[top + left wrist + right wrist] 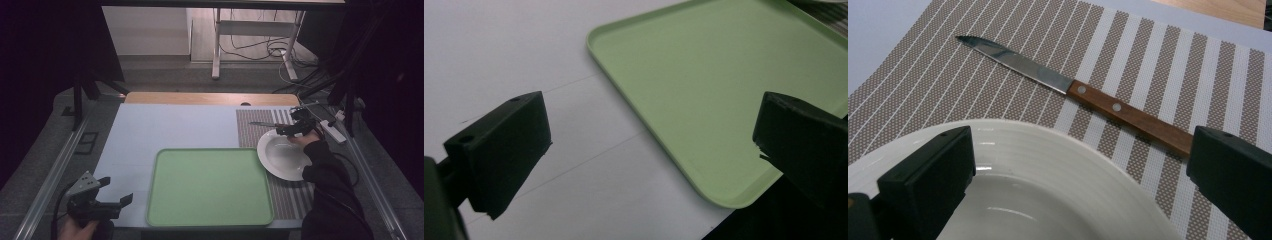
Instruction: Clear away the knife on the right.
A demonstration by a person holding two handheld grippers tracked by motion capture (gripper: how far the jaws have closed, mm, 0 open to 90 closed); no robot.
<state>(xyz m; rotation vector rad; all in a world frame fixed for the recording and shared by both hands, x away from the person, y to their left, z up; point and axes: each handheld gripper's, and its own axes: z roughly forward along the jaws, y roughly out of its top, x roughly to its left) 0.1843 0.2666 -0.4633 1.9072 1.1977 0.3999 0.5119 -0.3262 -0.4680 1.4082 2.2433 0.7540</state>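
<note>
Knife (pixel 1073 90) lies just beyond the wide-open, empty right gripper (pixel 1078 165), apparently untouched.

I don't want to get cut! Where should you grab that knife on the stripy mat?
Probably by the wooden handle, not the blade. The knife lies flat on the striped mat just beyond the white plate, so the right gripper, jaws open, could come down from above and close across the handle's two long sides, well away from the sharp pointed end.
</note>
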